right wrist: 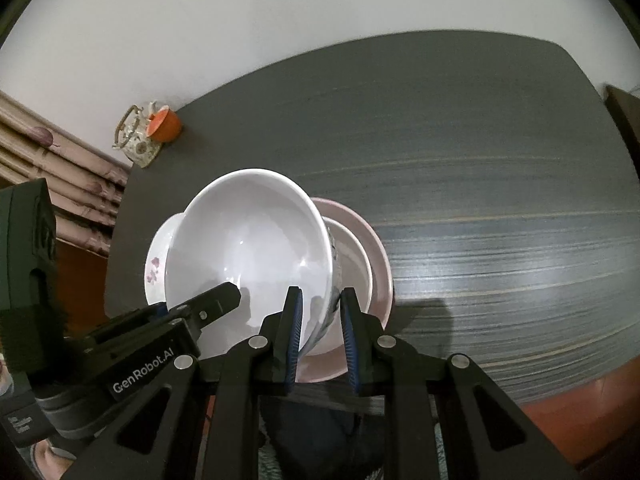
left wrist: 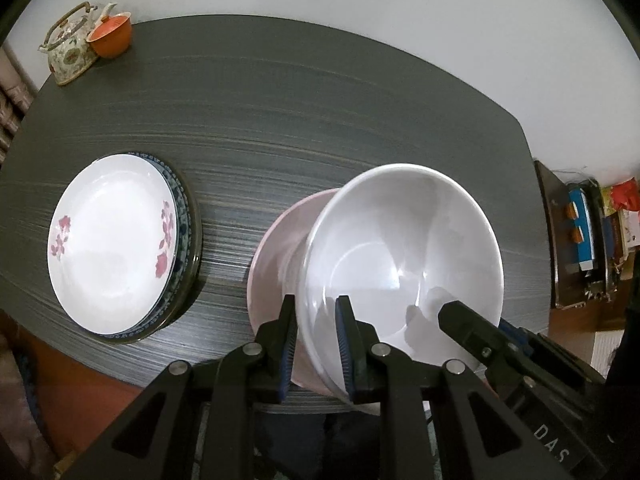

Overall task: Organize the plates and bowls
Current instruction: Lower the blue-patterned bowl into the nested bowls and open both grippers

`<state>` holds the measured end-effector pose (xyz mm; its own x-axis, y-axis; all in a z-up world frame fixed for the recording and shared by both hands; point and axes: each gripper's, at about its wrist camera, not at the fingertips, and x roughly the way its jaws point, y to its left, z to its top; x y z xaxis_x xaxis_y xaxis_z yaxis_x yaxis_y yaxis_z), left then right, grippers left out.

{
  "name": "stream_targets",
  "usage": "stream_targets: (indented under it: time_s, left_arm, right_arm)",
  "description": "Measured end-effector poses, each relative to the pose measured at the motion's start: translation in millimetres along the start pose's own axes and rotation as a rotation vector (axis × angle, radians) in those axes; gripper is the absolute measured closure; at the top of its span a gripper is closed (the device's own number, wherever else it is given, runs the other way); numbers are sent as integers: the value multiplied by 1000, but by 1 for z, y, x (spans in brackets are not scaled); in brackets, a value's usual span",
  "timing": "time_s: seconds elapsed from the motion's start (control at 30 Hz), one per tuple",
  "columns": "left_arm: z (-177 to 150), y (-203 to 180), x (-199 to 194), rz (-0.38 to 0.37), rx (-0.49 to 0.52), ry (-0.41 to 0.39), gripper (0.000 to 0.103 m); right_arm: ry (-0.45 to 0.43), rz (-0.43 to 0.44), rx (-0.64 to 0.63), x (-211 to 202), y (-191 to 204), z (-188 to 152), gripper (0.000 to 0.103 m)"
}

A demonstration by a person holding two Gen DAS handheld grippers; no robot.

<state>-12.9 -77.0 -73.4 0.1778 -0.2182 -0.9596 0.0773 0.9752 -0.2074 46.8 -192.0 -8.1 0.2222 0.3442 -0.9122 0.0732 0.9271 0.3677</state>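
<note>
White bowl carried by both grippers above the pink bowl, near edge of the table.

Left gripper clamps the white bowl on its near-left rim; right gripper clamps its near-right rim. The bowl tilts, mouth toward the cameras. The pink bowl sits just beneath and a little off-centre. The plate stack lies well apart to the left. Likely next: level it and lower it straight down into the pink bowl.
</note>
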Motion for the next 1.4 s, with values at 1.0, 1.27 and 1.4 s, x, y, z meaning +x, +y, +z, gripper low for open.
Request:
stream_targets:
  time_s: [1.0,1.27,1.4]
  left_arm:
    - [-4,-8,29,49,34,7,84]
    - [-4,-10,32,51,41,11,84]
    - [-4,-10,32,57,52,12,84]
  right_arm:
    - [60,-23,30,37,-13,1,83]
    - [64,-30,36,39,-15,1,83]
    - [66,-26,37,40,-16,1,83]
